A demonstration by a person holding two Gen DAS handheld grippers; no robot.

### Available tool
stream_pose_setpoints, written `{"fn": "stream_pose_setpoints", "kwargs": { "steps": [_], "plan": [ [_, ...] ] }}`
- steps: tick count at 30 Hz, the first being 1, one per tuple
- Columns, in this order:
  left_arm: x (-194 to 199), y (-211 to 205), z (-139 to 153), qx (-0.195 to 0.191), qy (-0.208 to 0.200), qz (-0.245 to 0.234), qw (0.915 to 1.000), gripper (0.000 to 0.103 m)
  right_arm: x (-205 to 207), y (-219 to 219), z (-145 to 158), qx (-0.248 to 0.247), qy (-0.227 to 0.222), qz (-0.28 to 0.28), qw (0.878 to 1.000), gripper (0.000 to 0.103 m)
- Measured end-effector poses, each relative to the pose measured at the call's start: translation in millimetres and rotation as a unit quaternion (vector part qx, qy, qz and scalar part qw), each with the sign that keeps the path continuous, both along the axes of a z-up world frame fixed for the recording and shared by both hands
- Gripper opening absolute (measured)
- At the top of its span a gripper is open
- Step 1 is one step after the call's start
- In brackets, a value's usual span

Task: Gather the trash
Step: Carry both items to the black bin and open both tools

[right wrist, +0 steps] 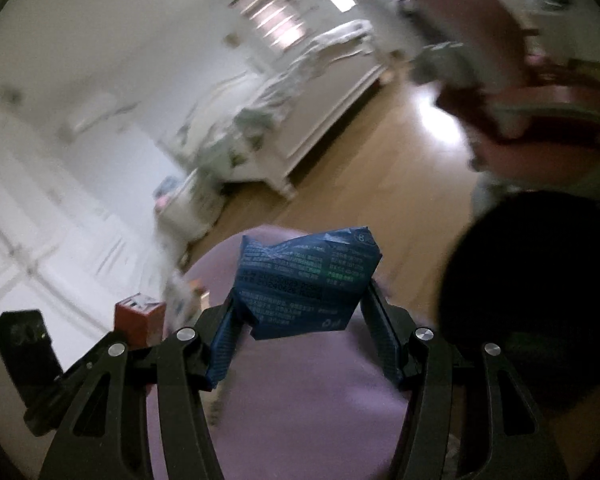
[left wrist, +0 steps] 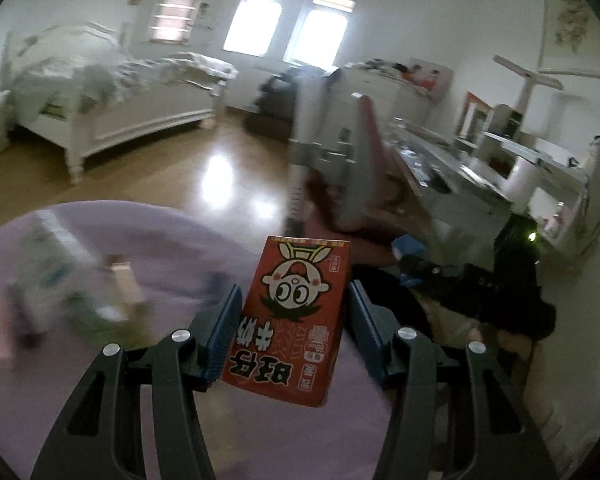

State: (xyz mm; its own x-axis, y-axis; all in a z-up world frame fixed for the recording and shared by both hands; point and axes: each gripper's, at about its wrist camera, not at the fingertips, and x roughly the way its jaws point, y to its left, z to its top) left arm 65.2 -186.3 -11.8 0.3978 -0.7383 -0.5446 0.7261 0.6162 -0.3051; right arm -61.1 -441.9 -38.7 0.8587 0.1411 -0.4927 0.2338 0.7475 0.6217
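A red milk carton (left wrist: 290, 322) with a cartoon face sits upside down between the fingers of the left gripper (left wrist: 294, 334). The left finger presses on its side. A small gap shows at the right finger, so I cannot tell for sure that the carton is squeezed tight. It is held up in the air above a round purple surface (left wrist: 172, 248).

A blue crumpled carton (right wrist: 304, 284) sits between the fingers of the right gripper (right wrist: 300, 330). Both fingers touch its sides and grip it. It too hangs above the round purple surface (right wrist: 300, 400).

On the purple surface, to the left in the left wrist view, lie some blurry packs (left wrist: 60, 276); what they are is too blurred to tell. In the right wrist view the red carton (right wrist: 140, 318) shows at the left, next to the left gripper's black body (right wrist: 28, 360).

Farther away is a shiny wooden floor (left wrist: 172, 168). A white bed (left wrist: 112, 96) stands on it by the wall. Two bright windows (left wrist: 288, 28) are behind it. A cluttered counter (left wrist: 480, 168) stands on the right side.
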Motion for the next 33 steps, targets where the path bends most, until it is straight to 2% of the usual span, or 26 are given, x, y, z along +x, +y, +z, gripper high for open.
{"fn": "stream_pose_setpoints", "kwargs": {
  "steps": [6, 10, 13, 19, 33],
  "plan": [
    [-14, -94, -23, -0.012, 0.034, -0.069, 0.9969, 0.054, -51, -70, -29, 0.014, 0.012, -0.083, 0.996, 0.058],
    [-17, -147, -45, -0.017, 0.071, -0.098, 0.9925, 0.054, -71, -101, -52, 0.037, 0.023, -0.12, 0.992, 0.058],
    [-18, -178, -63, -0.005, 0.088, -0.107, 0.9904, 0.054, -79, -116, -66, 0.047, 0.029, -0.136, 0.989, 0.058],
    [-22, -207, -91, 0.026, 0.1, -0.11, 0.9886, 0.054, -89, -131, -87, 0.069, 0.036, -0.148, 0.986, 0.058],
    [-21, -229, -108, 0.049, 0.109, -0.11, 0.9868, 0.054, -82, -146, -112, 0.099, 0.05, -0.151, 0.982, 0.058]
  ]
}}
